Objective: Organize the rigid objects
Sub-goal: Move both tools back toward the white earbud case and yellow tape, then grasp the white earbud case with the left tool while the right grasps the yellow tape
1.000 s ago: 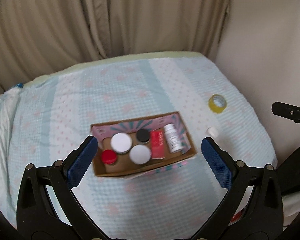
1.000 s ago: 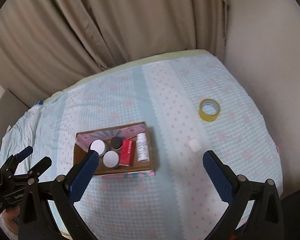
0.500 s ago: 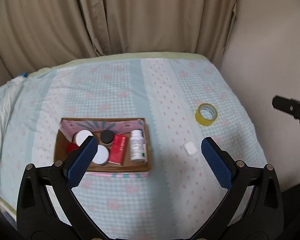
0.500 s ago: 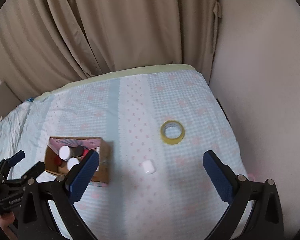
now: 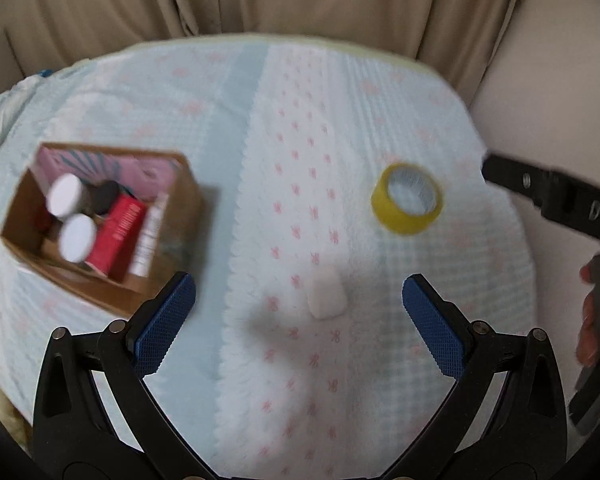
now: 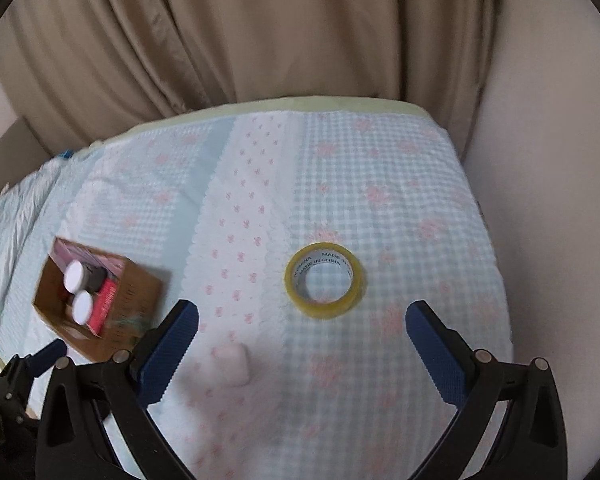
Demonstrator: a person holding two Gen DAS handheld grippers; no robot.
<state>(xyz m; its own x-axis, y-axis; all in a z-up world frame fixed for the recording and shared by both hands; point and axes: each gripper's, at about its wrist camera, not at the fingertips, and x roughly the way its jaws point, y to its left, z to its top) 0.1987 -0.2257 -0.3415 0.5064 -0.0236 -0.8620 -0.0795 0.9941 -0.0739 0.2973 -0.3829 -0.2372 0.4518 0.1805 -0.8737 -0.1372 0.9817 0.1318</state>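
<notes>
A small white case lies on the bedspread, centred just beyond my open, empty left gripper. It also shows in the right wrist view, near the left finger. A yellow tape roll lies flat just beyond my open, empty right gripper; in the left wrist view the roll lies far right. A cardboard box holds white-capped jars, a black-capped jar, a red carton and a white bottle; it shows at left in the right wrist view.
The bed has a light blue and white patterned cover. Beige curtains hang behind it and a pale wall runs close along the right edge. The right gripper's body shows at the right of the left wrist view.
Both grippers have swung right and come lower and closer to the bed. The white case now lies between the left fingers' line and the tape roll before the right ones. The box has shifted left in both views.
</notes>
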